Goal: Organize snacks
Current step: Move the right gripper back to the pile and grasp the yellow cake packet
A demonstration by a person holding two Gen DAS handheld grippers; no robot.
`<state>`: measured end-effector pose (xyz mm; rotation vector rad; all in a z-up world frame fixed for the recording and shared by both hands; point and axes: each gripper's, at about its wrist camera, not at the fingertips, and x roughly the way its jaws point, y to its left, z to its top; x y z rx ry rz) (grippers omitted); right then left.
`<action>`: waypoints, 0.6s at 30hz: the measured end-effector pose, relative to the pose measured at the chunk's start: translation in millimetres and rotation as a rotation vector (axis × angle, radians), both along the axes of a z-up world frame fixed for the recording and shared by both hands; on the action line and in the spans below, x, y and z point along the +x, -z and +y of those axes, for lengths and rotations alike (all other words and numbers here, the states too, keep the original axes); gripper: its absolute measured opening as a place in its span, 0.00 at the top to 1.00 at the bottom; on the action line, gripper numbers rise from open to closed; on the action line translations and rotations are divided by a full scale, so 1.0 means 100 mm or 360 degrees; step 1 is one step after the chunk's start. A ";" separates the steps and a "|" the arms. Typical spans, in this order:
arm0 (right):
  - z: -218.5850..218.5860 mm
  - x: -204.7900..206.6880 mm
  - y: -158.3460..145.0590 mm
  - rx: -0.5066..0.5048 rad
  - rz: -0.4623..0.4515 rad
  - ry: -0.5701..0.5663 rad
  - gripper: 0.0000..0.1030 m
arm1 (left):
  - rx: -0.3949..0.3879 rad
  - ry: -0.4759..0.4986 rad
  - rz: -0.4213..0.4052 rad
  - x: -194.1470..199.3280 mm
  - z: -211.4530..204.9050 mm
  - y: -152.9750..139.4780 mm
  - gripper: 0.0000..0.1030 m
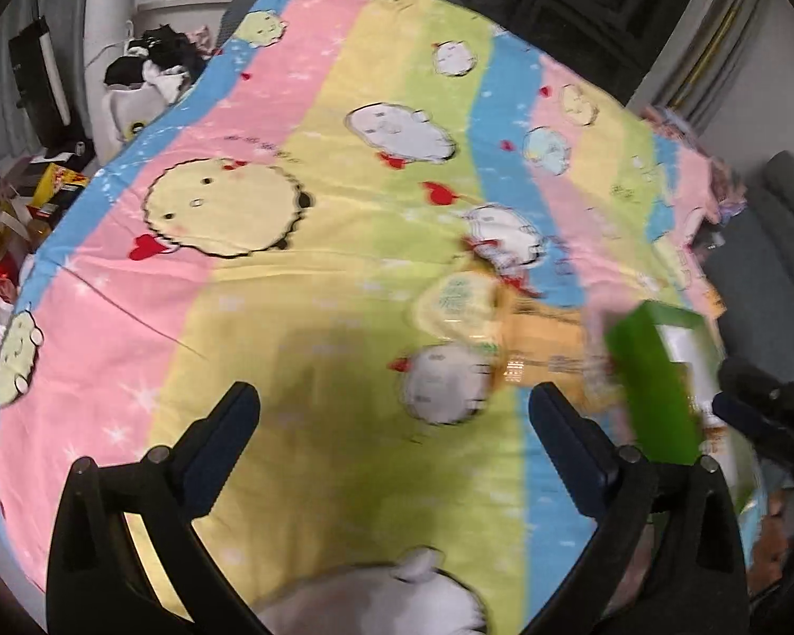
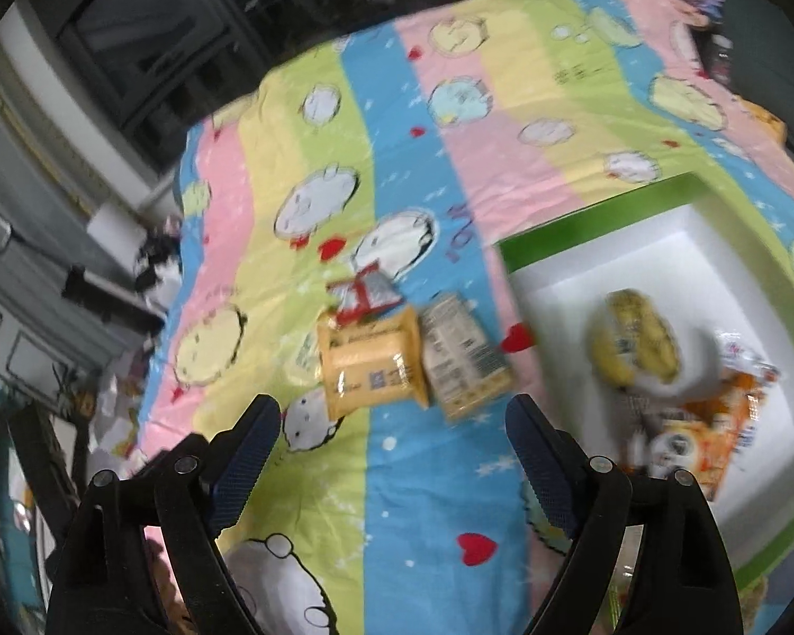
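A green box [image 2: 603, 222] with a white inside lies on the striped cartoon sheet [image 2: 397, 502] at the right. In it sit a yellow round snack bag [image 2: 635, 338] and an orange packet [image 2: 714, 439]. Left of the box lie a yellow packet [image 2: 370, 365], a beige packet [image 2: 463, 360] and a small red-and-white packet [image 2: 362, 293]. My right gripper [image 2: 391, 423] hangs open above the sheet, just below those packets, nothing between its fingers. My left gripper [image 1: 394, 407] is open and empty over the sheet [image 1: 238, 291]; the green box [image 1: 656, 386] and blurred yellow packets [image 1: 534, 338] lie to its right.
The bed drops off at the left, where bags and boxes [image 1: 21, 222] clutter the floor and dark clothes [image 1: 153, 61] pile up. A grey chair [image 1: 767, 243] stands at the right. Dark window frames [image 2: 159, 42] lie beyond the far end.
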<state>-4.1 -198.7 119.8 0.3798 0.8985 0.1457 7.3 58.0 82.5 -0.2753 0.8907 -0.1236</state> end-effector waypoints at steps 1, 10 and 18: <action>0.06 0.07 0.05 -0.0007 0.0032 -0.0019 0.15 | -0.0003 -0.0012 0.0001 0.03 0.05 0.06 0.01; 0.57 0.68 0.49 -0.0249 0.0196 -0.0060 0.15 | -0.0122 0.0039 -0.0031 0.14 0.24 0.33 0.02; 0.71 0.99 0.76 -0.0408 0.0270 -0.0092 0.15 | -0.0052 -0.0057 0.0020 0.20 0.31 0.43 0.02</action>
